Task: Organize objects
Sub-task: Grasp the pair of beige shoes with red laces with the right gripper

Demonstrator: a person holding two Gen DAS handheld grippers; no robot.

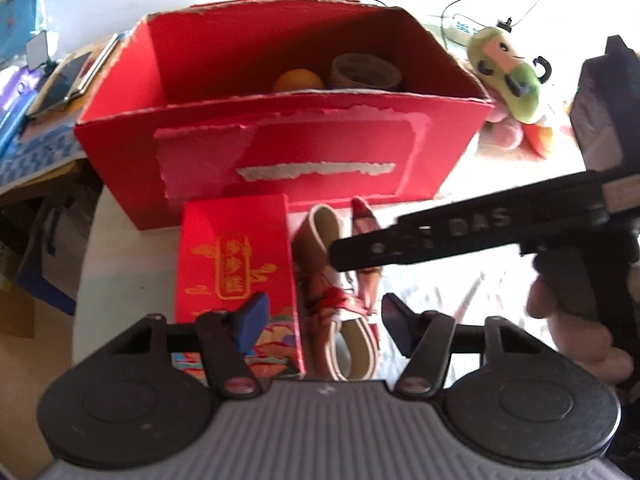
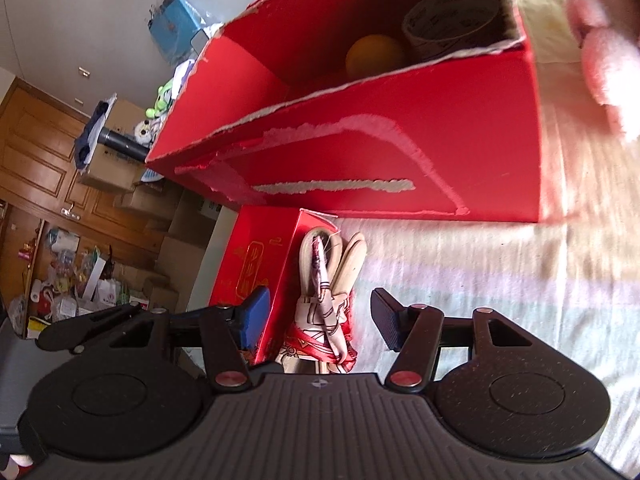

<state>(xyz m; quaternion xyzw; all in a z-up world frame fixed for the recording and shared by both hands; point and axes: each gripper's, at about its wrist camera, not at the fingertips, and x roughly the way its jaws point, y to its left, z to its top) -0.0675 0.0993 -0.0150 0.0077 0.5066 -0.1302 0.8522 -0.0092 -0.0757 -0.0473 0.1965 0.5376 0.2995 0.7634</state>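
Note:
A pair of small red-and-cream shoes (image 1: pixel 336 288) (image 2: pixel 332 280) lies on the pale cloth, right beside a small red box with gold print (image 1: pixel 236 264) (image 2: pixel 256 264). Behind both stands a large open red box (image 1: pixel 280 152) (image 2: pixel 380 152) holding an orange ball (image 1: pixel 298 80) (image 2: pixel 374 56) and a tape roll (image 1: pixel 366 70) (image 2: pixel 452 16). My left gripper (image 1: pixel 324 320) is open above the shoes, its left pad over the small box. My right gripper (image 2: pixel 320 316) is open with the shoes between its pads, not touching. In the left wrist view its black finger (image 1: pixel 400 240) crosses over the shoes.
A green plush toy (image 1: pixel 508 76) and a pink plush (image 2: pixel 608 48) lie right of the large box. The table's edge (image 1: pixel 84 260) runs close on the left, with books and clutter beyond. A hand (image 1: pixel 560 320) holds the right gripper. Bare cloth (image 2: pixel 500 272) spreads to the right.

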